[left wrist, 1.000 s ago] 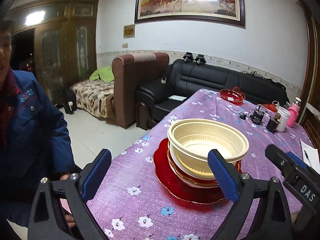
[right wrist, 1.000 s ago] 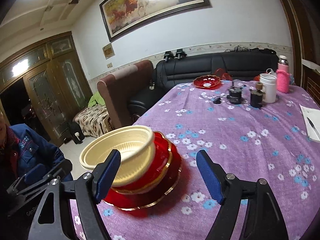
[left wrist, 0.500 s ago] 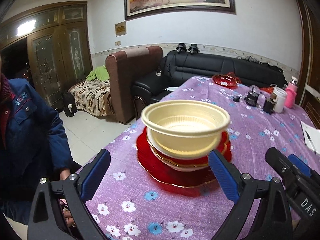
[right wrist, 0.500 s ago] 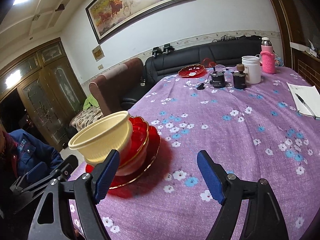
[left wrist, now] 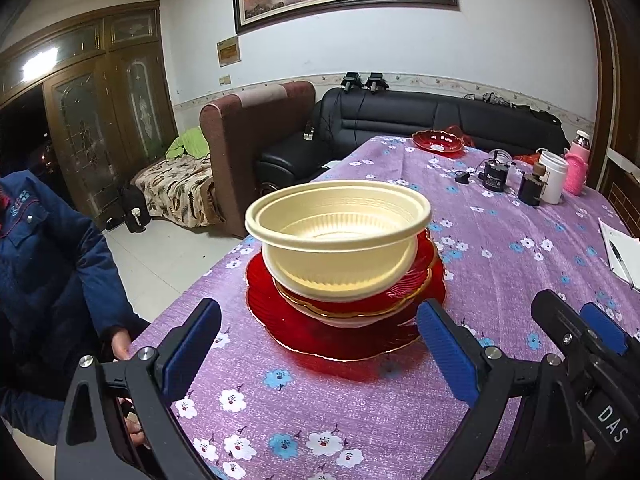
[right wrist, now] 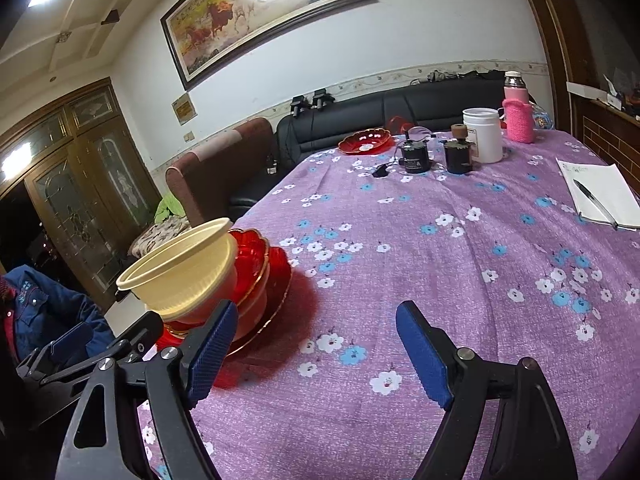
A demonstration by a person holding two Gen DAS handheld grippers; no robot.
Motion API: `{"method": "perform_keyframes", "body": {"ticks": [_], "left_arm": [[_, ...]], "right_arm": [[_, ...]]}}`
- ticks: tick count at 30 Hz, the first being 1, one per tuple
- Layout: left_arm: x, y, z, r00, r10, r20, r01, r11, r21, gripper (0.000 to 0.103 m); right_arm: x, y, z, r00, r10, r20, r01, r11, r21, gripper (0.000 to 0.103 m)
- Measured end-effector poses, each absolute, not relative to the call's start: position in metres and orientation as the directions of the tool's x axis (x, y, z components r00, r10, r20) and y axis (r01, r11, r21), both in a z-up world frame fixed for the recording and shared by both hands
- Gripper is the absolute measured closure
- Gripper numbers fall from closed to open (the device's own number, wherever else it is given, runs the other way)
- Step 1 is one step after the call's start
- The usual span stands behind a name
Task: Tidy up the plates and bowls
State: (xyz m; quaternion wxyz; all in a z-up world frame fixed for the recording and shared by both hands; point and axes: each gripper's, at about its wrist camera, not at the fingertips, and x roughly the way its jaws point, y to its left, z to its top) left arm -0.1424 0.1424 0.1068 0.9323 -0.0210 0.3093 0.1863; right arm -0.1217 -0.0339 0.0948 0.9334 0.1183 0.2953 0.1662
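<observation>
Bowls (left wrist: 338, 236) stacked on red plate (left wrist: 344, 336), interior visible from left claw (left wrist: 320, 350) only, both claws agape, empty

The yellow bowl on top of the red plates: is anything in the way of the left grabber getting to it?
Nothing visible is. The left gripper is open and faces the yellow bowl on the red plates, with only bare tablecloth between them.

**Materials and surface finishes on the dining table**

Cream ribbed plastic bowl (left wrist: 338, 222): matt, smooth rim. Red translucent gold-edged plate (left wrist: 344, 332) beneath: glossy, glass-like. Purple flower-printed tablecloth (right wrist: 440, 264): woven cloth, matt, slightly rough. Left gripper (left wrist: 320, 354): matt black plastic arms, ridged blue pads, bright metal screws. Far black sofa (left wrist: 420, 120): shiny, leather-like. White notebook (right wrist: 604, 196), right: matt paper.
</observation>
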Motion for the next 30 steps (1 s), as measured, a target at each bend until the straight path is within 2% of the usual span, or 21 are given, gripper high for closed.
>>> {"method": "perform_keyframes", "body": {"ticks": [30], "left_arm": [[-0.139, 0.172, 0.088, 0.695, 0.302, -0.652, -0.373, 0.927, 0.032, 0.005]], "right_arm": [[-0.123, -0.006, 0.085, 0.768, 0.322, -0.553, -0.242, 0.946, 0.216, 0.017]]}}
